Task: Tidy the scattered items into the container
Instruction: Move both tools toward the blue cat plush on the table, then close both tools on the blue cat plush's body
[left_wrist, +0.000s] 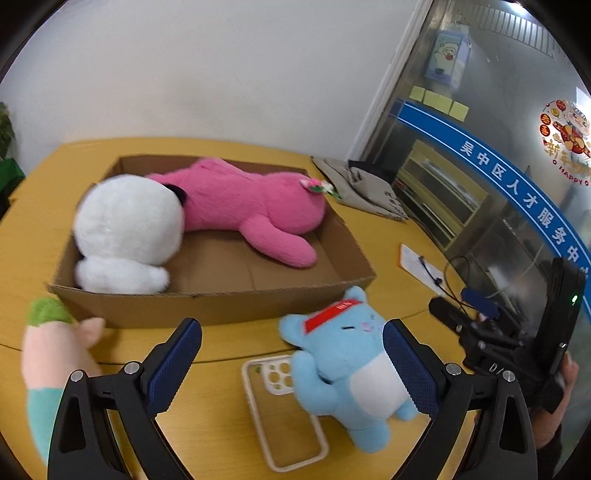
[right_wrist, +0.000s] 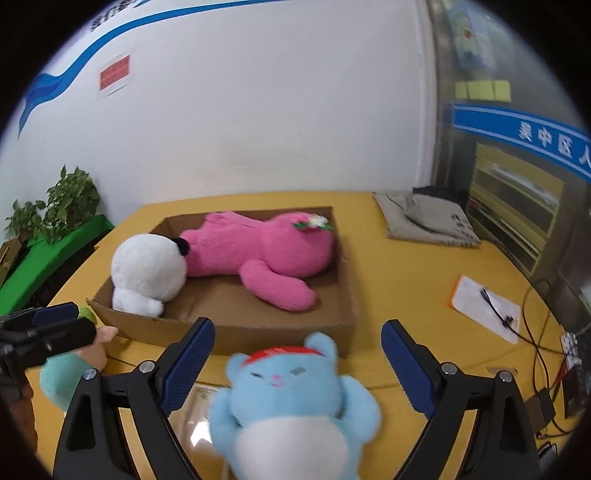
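A cardboard box (left_wrist: 207, 306) (right_wrist: 258, 328) on the yellow table holds a pink plush (left_wrist: 251, 206) (right_wrist: 258, 254) and a white plush (left_wrist: 129, 229) (right_wrist: 147, 273). A blue plush bear with a red headband (left_wrist: 351, 365) (right_wrist: 288, 402) lies in front of the box, partly on a clear phone case (left_wrist: 280, 424). A pink-and-green plush (left_wrist: 55, 350) (right_wrist: 70, 365) lies at the box's left corner. My left gripper (left_wrist: 291, 365) is open and empty, with the bear against its right finger. My right gripper (right_wrist: 295, 369) is open around the bear's head. The right gripper also shows in the left wrist view (left_wrist: 491, 332).
A grey folded cloth bag (left_wrist: 362, 188) (right_wrist: 424, 218) lies at the table's back right. A paper sheet with a cable (left_wrist: 421, 266) (right_wrist: 487, 306) lies to the right. Wires and small electronics (right_wrist: 554, 380) sit at the far right edge. Potted plants (right_wrist: 55, 210) stand left.
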